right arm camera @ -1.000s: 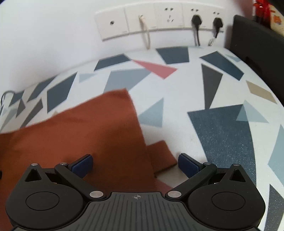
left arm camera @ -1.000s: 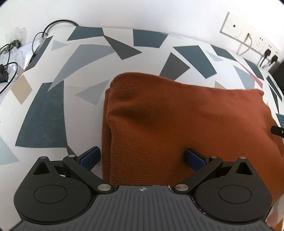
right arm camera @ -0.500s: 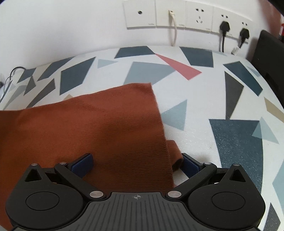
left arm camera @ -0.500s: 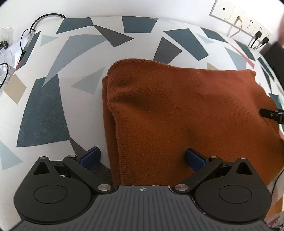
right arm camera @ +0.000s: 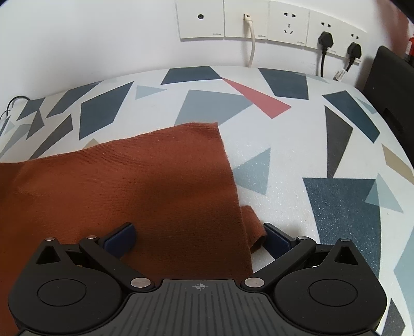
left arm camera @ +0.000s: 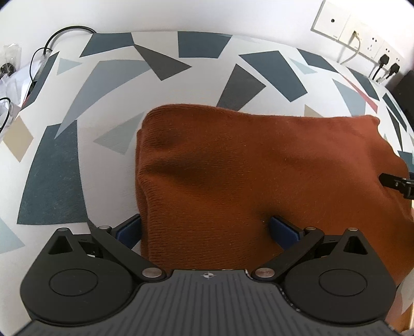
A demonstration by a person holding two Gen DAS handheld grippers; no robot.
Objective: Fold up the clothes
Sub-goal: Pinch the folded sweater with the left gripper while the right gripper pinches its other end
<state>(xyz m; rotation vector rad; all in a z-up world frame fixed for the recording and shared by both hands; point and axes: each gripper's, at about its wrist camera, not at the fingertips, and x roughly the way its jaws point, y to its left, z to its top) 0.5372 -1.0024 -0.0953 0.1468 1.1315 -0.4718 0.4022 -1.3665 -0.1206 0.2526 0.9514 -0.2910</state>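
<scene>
No text can be read; the small print on the wall sockets [right arm camera: 288, 24] is too blurred.

Both views were bright and evenly lit with soft daylight; the rust knit garment [left arm camera: 258, 165] carried gentle shadows in its creases. Fisheye distortion bent the table [right arm camera: 284, 160] edges and darkened the corners, and focus stayed fairly sharp

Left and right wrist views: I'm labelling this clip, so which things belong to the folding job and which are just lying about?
Job:
- rust-orange knit garment
- left tool, open over its left edge
- right tool, open over its right edge
- patterned table cover

Lying about:
- wall sockets with plugs
- cables
</scene>
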